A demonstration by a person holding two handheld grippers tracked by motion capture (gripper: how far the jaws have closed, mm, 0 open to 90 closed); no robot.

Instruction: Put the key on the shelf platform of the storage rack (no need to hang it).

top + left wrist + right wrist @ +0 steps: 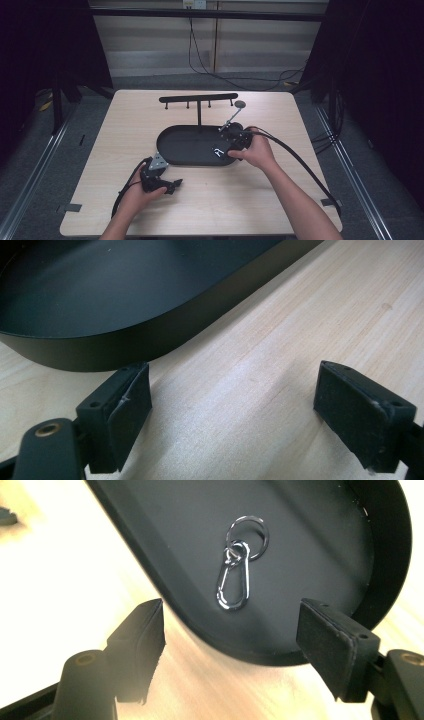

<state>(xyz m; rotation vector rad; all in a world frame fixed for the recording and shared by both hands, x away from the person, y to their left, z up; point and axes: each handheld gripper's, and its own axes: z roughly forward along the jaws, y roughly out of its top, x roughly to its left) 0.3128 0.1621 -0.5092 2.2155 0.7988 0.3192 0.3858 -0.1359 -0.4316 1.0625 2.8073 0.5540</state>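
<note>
Forearms entering from the near edge of the high view, one gripper in each hand. Left gripper [170,186] low over the bare table [250,210], just near-left of the tray, tips pointing right; jaws standing well apart in its own view, nothing between them but pale wood grain, with the tray's curved wall [150,342] just beyond the tips. Right gripper [218,151] held over the right end of the tray, right hand [256,151] wrapped round its body, cable trailing off toward the near right edge. Jaws wide apart in the right gripper view, gripping nothing, straddling the rounded end of the tray from above. Black oval tray [172,150] at mid-table, shallow-walled. Silver snap hook [233,582] with a round split ring [248,530] joined at its top, lying flat on the tray floor near that rounded end, clear of both jaws. Black T-shaped rack [198,99] rising from the far side of the tray, small pegs hanging under its crossbar. Slim metal rod with a round disc [240,104] at its tip slanting up beside the right hand; attachment point not discernible.
</note>
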